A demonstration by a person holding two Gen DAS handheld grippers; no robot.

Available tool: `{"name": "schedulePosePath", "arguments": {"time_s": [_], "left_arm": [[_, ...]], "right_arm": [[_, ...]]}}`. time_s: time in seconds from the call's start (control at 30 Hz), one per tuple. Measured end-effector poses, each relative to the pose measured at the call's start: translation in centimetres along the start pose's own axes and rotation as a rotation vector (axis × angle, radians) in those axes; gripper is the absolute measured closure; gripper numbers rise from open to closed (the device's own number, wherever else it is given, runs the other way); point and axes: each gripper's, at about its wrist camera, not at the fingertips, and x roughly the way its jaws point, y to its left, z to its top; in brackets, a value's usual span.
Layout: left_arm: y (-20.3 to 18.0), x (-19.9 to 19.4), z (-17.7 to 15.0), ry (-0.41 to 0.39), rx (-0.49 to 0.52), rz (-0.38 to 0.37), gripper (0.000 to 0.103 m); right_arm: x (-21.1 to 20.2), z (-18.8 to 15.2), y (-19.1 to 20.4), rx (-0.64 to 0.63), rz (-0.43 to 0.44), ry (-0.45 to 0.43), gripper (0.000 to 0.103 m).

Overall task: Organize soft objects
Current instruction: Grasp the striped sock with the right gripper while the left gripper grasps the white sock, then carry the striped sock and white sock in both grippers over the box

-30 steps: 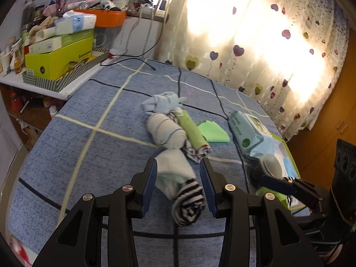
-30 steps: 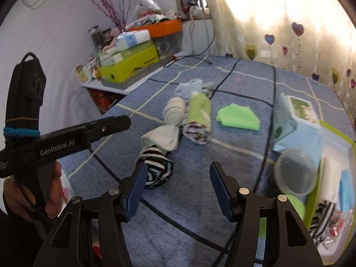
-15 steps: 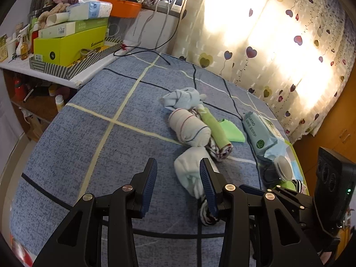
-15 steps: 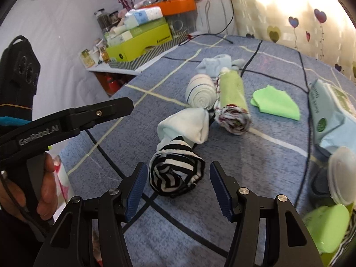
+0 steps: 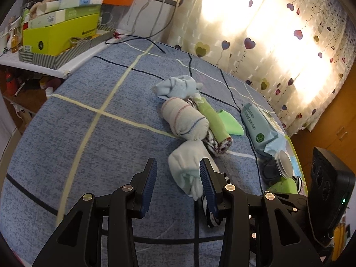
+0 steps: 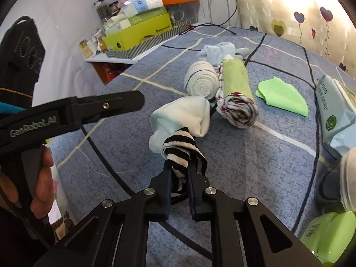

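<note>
Right hand-held gripper pinching striped sock, left hand-held gripper spread beside it

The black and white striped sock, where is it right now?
In the right wrist view the striped sock sits low at centre, pinched in the right hand-held gripper, its far end tucked into the pale blue sock on the blue bedspread.

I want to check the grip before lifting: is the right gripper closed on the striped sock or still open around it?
Closed on it. In the right wrist view the right gripper pinches the striped sock, fabric bunched between its pads.
</note>
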Motion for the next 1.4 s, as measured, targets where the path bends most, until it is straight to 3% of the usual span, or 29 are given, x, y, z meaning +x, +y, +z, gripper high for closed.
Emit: {"name": "schedulePosePath", "arguments": {"time_s": [0.3, 0.4, 0.93, 1.07, 1.4], "left_arm": [[-0.8, 1.6, 0.0, 0.035, 0.008, -0.031, 0.062], [-1.2, 2.4, 0.0, 0.047, 0.012, -0.044, 0.053], [-1.9, 6.1, -0.6, 0.114, -0.009, -0.002, 0.053], [-2.6, 5.6, -0.9, 0.092, 0.016, 0.002, 0.069], [-4.5, 1.6, -0.6, -0.001, 0.064, 0.001, 0.071]], "right_arm": [[-2.7, -0.3, -1.5, 0.023, -0.045, -0.058, 0.093], [-3.6, -0.3, -2.1, 0.034, -0.064, -0.077, 0.093], [-4.9, -0.3, -2.9, 0.049, -0.085, -0.107, 0.093], [-5.7, -0.4, -3.1, 0.052, -0.089, -0.125, 0.093], [-8.6, -0.7, -3.3, 0.058, -0.096, -0.191, 0.093]]}}
